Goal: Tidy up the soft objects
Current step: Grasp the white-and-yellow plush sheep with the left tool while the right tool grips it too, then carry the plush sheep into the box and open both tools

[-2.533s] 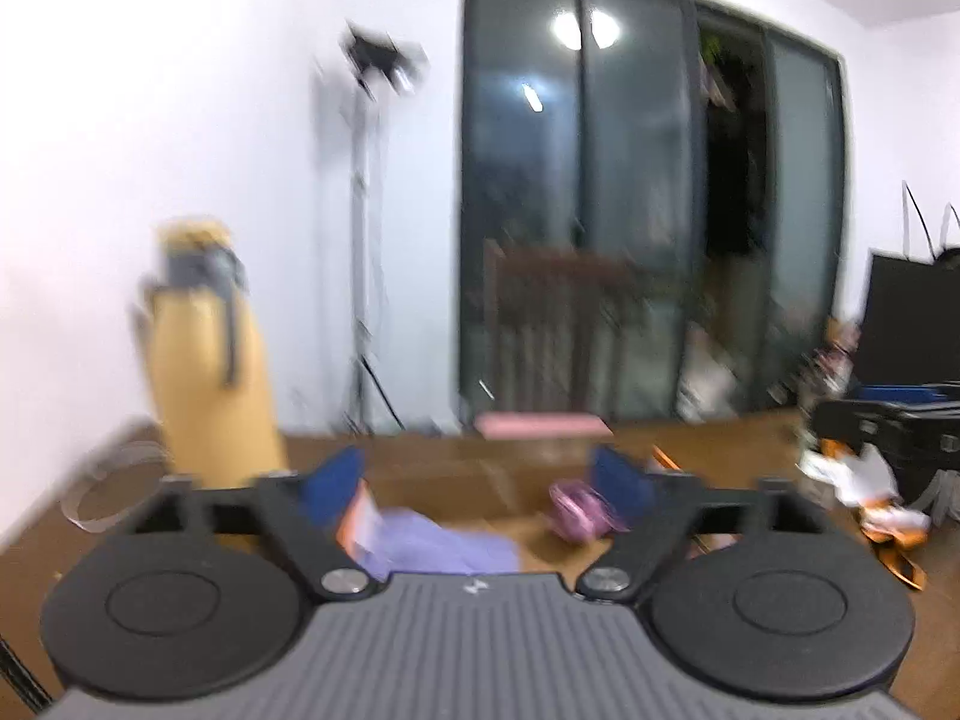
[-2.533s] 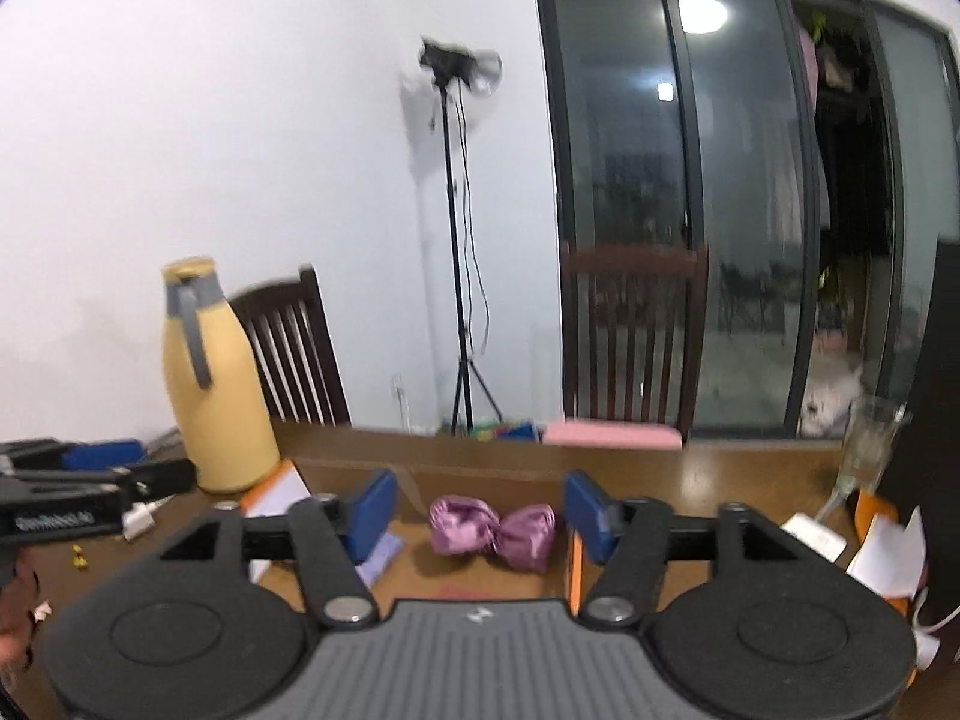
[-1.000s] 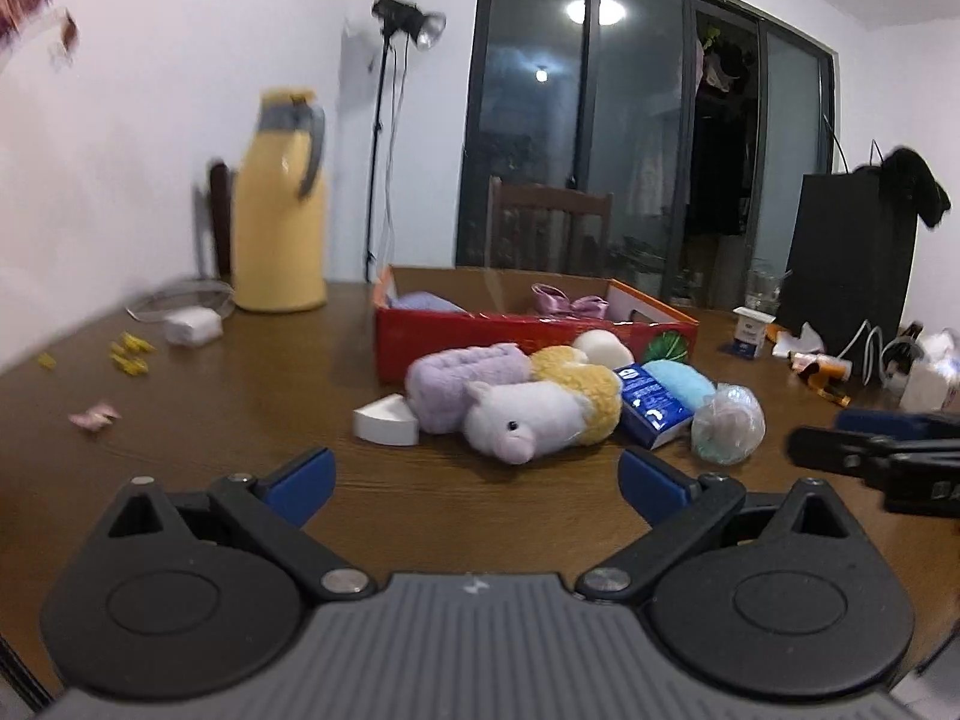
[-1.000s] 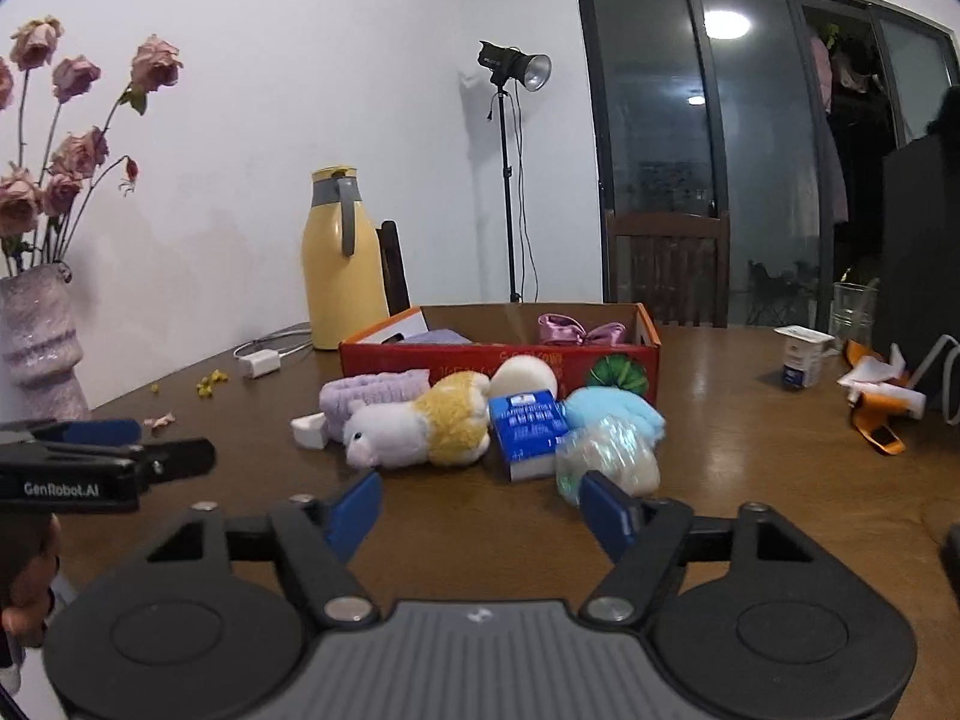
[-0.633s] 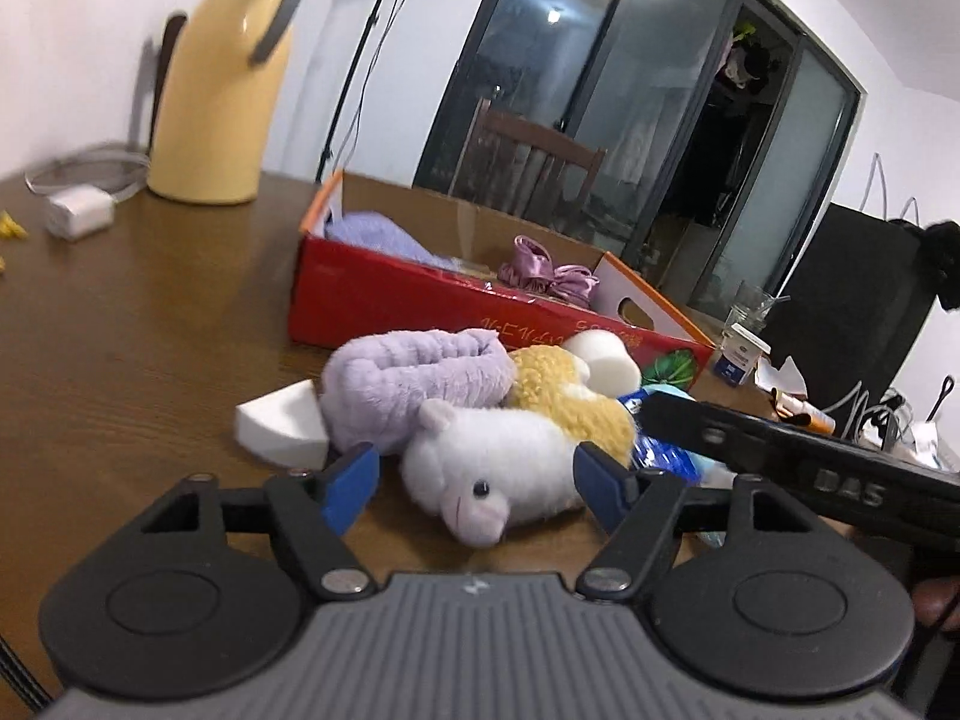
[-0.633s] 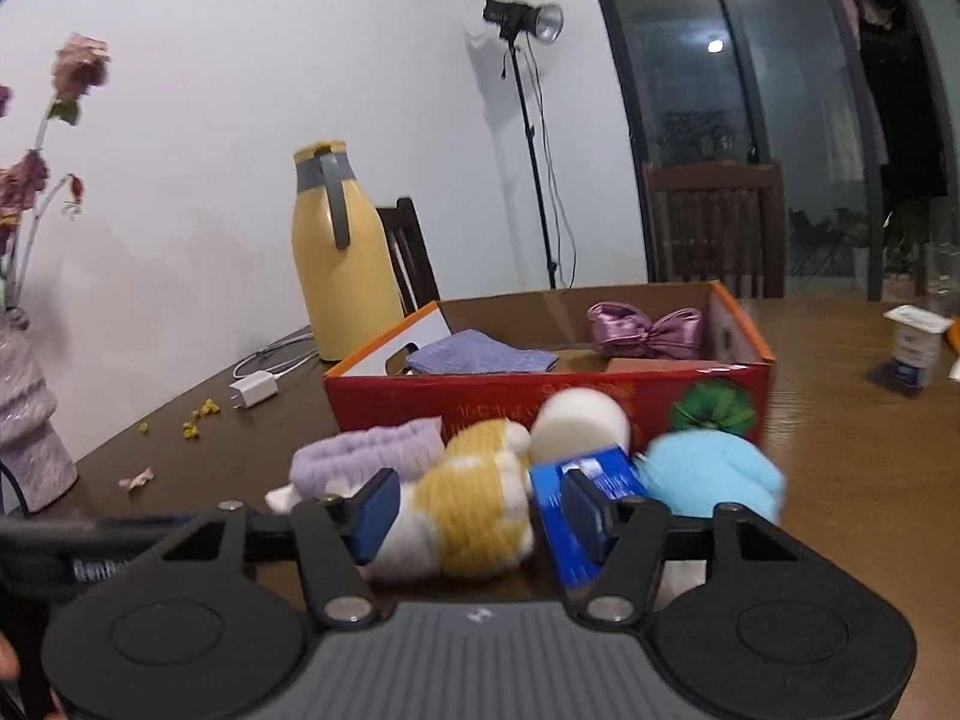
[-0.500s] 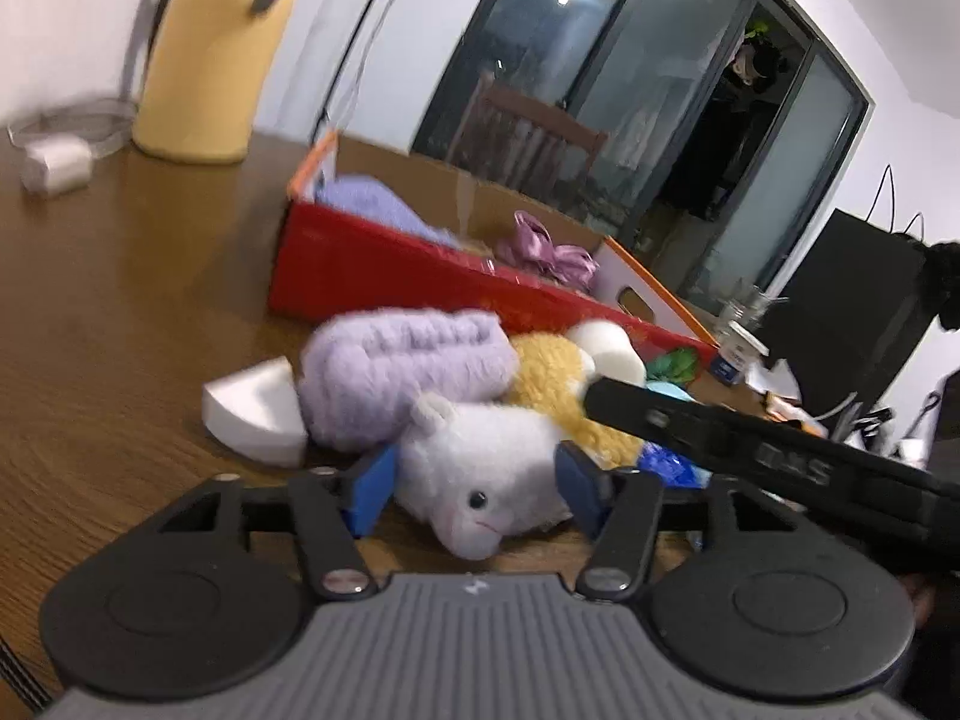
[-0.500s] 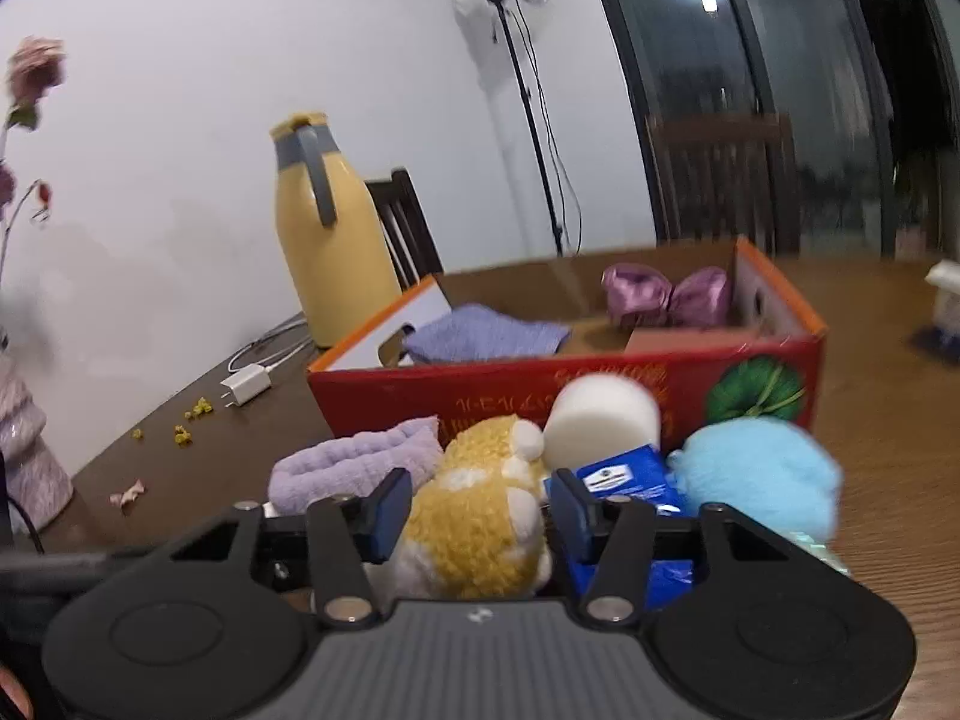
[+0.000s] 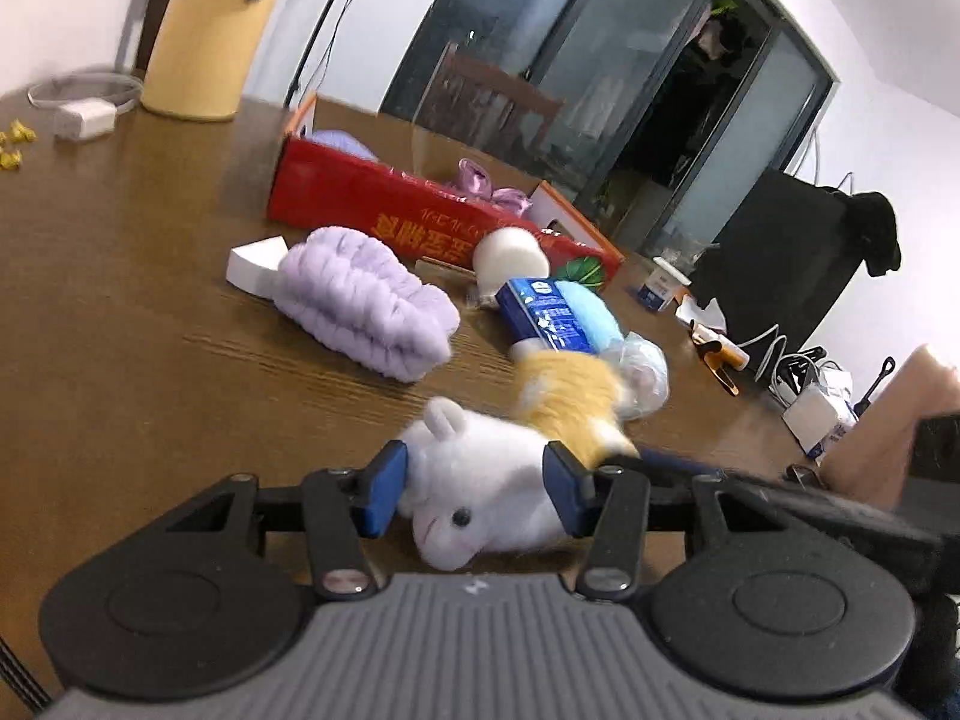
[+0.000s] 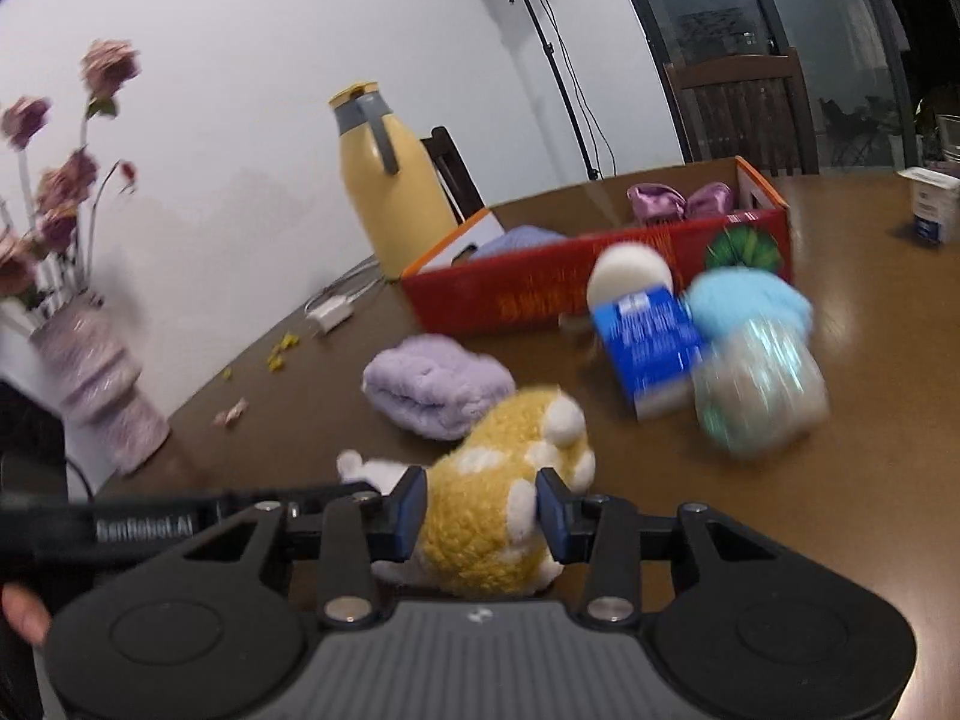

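A white and yellow plush animal (image 9: 480, 480) is held between both grippers above the table. My left gripper (image 9: 477, 489) is shut on its white head. My right gripper (image 10: 483, 516) is shut on its yellow body (image 10: 498, 504). A purple fuzzy band (image 9: 360, 306) lies on the table, also in the right wrist view (image 10: 435, 387). A red cardboard box (image 9: 384, 210) behind it holds a purple cloth (image 10: 522, 237) and a pink satin bow (image 10: 681, 201). A white sponge ball (image 10: 627, 267), a blue tissue pack (image 10: 651, 342), a light blue fluffy thing (image 10: 750, 300) and a clear bagged ball (image 10: 759, 396) sit near the box.
A yellow thermos (image 10: 390, 204) stands behind the box by a white charger (image 9: 84, 117). A vase of dried roses (image 10: 96, 384) stands at the table's left edge. A white wedge (image 9: 255, 261) lies by the band. A small carton (image 10: 933, 207), cables and clutter (image 9: 804, 390) lie at the right.
Both grippers moved in and closed on the plush animal, the left on the head, the right on the body. The plush has been pulled away from the pile toward the cameras.
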`<state>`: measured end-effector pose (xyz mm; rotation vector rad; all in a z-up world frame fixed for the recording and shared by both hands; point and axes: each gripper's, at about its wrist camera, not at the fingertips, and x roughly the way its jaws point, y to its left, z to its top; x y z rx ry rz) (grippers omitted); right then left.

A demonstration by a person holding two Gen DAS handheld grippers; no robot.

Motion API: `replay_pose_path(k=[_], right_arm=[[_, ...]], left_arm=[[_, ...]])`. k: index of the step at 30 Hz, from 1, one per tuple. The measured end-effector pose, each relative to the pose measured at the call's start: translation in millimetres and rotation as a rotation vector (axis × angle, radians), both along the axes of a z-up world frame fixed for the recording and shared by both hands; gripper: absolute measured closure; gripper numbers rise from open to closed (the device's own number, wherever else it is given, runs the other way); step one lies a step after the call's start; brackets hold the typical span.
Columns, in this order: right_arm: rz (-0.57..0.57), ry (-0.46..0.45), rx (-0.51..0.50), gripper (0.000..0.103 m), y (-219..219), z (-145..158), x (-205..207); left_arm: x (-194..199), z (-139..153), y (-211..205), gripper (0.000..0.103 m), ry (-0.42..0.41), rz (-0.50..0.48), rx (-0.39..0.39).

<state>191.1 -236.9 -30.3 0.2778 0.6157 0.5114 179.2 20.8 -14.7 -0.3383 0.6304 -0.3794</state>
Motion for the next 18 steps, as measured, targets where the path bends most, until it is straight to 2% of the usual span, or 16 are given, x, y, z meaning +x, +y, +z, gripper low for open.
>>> replay_pose_path(k=[3, 4, 6, 8, 11, 15, 16, 17, 18], right_arm=[[0.147, -0.025, 0.048, 0.064, 5, 5, -33], [0.191, -0.051, 0.053, 0.065, 7, 9, -43], [0.199, -0.117, 0.03, 0.065, 8, 20, -58], [0.144, -0.168, 0.007, 0.064, 2, 29, -62], [0.033, -0.122, 0.012, 0.059, -11, 25, -43], [-0.014, -0.019, 0.059, 0.059, -9, -3, -14], [-0.022, 0.005, 0.084, 0.059, -8, -10, -10], [-0.026, 0.019, 0.124, 0.059, -9, -15, -8], [-0.013, 0.048, 0.156, 0.059, -9, -17, -6]], left_arm=[[-9, -1, 1, 0.051, -0.06, 0.166, 0.107], [-13, 2, 4, 0.048, -0.071, 0.209, 0.116], [-24, 11, 15, 0.041, -0.098, 0.253, 0.084], [-38, 22, 22, 0.029, -0.137, 0.268, 0.07], [-50, 29, 20, 0.026, -0.155, 0.216, 0.093], [-47, 13, 7, 0.026, -0.054, 0.093, 0.045], [-44, 10, 5, 0.027, -0.038, 0.078, 0.034], [-44, 6, 6, 0.036, -0.027, 0.078, 0.025], [-43, 4, 7, 0.04, -0.017, 0.085, 0.018]])
